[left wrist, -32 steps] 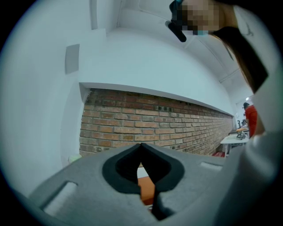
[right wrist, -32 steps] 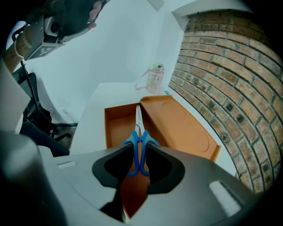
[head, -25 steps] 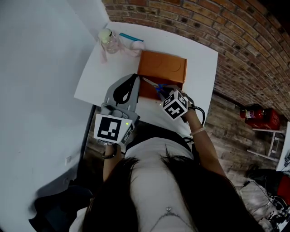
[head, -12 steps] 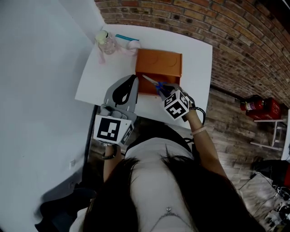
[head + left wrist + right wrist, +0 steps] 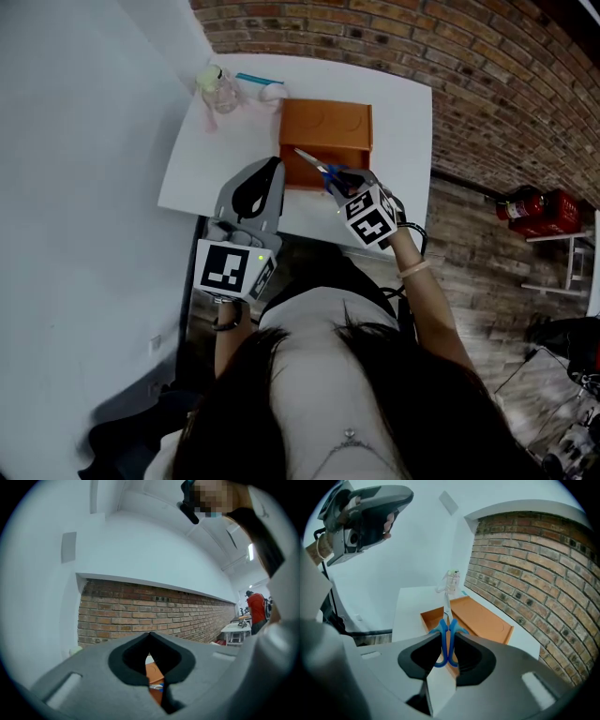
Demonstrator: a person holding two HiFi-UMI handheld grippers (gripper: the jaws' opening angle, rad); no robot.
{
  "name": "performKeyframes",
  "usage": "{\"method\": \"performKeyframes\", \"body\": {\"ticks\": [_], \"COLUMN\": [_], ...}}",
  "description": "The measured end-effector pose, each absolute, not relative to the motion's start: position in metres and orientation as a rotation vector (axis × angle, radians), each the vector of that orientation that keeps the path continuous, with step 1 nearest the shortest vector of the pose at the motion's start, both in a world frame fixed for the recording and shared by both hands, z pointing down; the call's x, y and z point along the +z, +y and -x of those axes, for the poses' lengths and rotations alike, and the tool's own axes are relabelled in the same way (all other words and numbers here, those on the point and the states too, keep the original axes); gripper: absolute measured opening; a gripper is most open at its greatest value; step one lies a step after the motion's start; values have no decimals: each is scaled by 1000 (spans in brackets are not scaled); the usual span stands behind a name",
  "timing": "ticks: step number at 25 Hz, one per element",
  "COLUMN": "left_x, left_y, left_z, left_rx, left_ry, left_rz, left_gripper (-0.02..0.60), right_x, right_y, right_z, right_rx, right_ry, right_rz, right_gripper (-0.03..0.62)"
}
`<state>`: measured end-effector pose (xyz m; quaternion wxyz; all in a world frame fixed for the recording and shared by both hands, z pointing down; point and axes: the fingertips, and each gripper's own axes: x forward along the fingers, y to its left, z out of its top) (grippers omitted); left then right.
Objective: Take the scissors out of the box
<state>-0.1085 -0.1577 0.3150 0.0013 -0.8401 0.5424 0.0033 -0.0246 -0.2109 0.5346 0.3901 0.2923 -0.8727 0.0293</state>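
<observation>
Now the right gripper (image 5: 446, 644) pinches the scissors (image 5: 447, 620) by their blue handles, blades over the box's (image 5: 487, 618) near edge; so narrow a hold could let them swivel or drop. The left gripper (image 5: 150, 641) hangs closed, empty

The white table (image 5: 192, 164) lies bare left of the orange box (image 5: 325, 131) and in a narrower strip to its right. A bottle (image 5: 222, 87) crowds the far left corner, the white wall (image 5: 84, 141) stands close on the left, and the brick wall (image 5: 469, 75) rises beyond the far edge
</observation>
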Motion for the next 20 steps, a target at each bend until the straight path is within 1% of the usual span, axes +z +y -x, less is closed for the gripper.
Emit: {"method": "performKeyframes", "body": {"ticks": [20], "left_x": [312], "left_y": [-108], "left_z": [123], "left_rx": [55], "left_ry": [1641], "left_rz": [2653], "left_gripper": [0], "right_x": [485], "right_y": [-166], "right_z": [29], "right_rx": [78], "right_ry": [-2331], "right_rz": [-967], "right_gripper": [98]}}
